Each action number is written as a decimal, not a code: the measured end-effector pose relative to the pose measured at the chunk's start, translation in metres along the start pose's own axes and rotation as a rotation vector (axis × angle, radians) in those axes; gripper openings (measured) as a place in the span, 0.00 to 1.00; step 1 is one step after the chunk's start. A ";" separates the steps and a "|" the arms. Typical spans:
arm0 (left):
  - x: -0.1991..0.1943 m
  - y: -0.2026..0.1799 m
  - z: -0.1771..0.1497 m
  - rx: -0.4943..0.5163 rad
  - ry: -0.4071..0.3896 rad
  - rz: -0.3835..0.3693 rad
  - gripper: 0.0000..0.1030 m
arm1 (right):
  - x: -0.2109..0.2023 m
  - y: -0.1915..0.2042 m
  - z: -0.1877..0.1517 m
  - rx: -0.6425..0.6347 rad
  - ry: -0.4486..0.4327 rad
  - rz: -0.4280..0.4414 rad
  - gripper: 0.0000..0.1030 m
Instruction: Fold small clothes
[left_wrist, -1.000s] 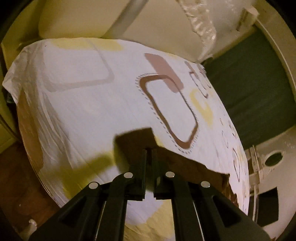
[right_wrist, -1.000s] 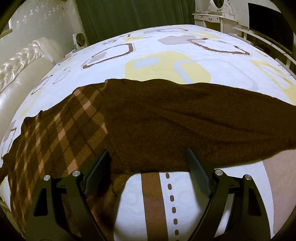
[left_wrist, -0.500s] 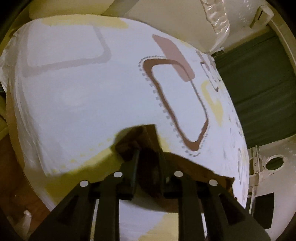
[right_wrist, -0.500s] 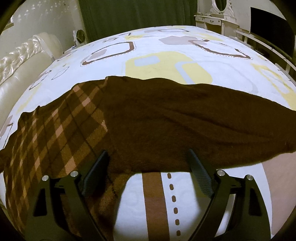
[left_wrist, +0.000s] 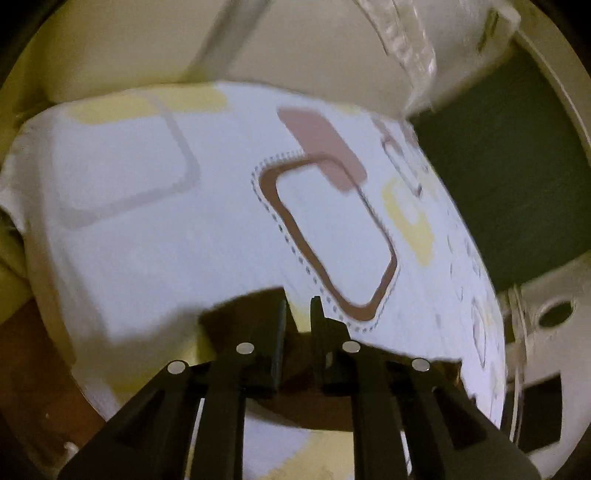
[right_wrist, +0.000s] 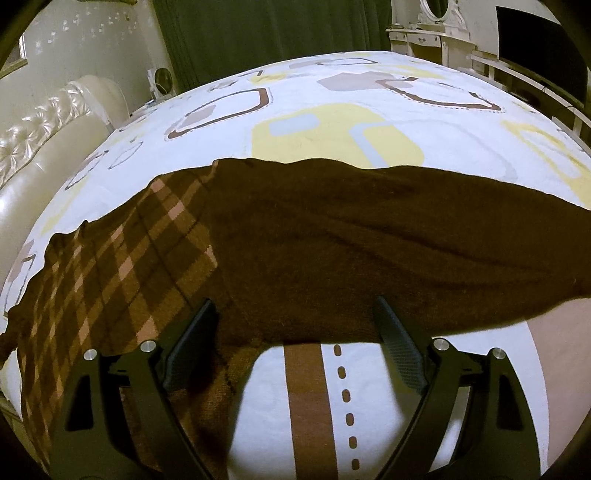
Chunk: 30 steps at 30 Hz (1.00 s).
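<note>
On the left side, the left tool (left_wrist: 297, 314) hangs low over the bed (left_wrist: 155, 236). Its two fingers (left_wrist: 277, 325) stand a little apart, with a narrow gap between them, and they clamp on nothing. A corner of the brown garment (left_wrist: 236, 314) lies on the sheet just under and around these fingers; the picture is blurred there, so I cannot tell if the tips touch the cloth. Beyond it the white sheet shows a brown rounded outline (left_wrist: 325, 240) with a dotted border, and at the far side stands a cream headboard (left_wrist: 321, 55). More to the right, the right tool (right_wrist: 295, 325) has its jaws wide apart, with nothing between them, and it hovers over the near edge of the garment. In the right wrist view the brown garment (right_wrist: 351, 251) lies spread flat across the bed from left to right. Its left part is plaid in brown and pale orange (right_wrist: 110, 280), and the rest is plain dark brown. The near hem lies just between the two open fingers, over a brown stripe (right_wrist: 308, 406) printed on the sheet. At the far right I see a white dresser (right_wrist: 424, 33) beside dark green curtains (right_wrist: 277, 33).
</note>
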<state>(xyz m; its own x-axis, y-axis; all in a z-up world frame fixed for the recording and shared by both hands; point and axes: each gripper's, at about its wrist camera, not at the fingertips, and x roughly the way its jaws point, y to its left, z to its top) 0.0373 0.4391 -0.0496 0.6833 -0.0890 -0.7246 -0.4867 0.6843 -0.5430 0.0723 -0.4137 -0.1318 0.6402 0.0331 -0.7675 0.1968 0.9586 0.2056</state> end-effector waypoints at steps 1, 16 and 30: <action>0.008 -0.001 0.003 0.045 0.019 0.024 0.21 | 0.000 0.000 0.000 -0.001 0.000 -0.001 0.85; 0.054 0.024 0.006 0.176 0.244 -0.037 0.33 | 0.004 0.009 -0.001 -0.049 0.017 -0.063 0.86; -0.012 0.029 0.000 0.041 0.038 -0.059 0.09 | 0.004 0.010 0.000 -0.047 0.017 -0.062 0.86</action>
<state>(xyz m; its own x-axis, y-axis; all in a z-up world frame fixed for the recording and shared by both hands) 0.0151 0.4597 -0.0570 0.6888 -0.1567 -0.7078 -0.4226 0.7064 -0.5678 0.0768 -0.4038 -0.1333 0.6155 -0.0222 -0.7878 0.2002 0.9712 0.1291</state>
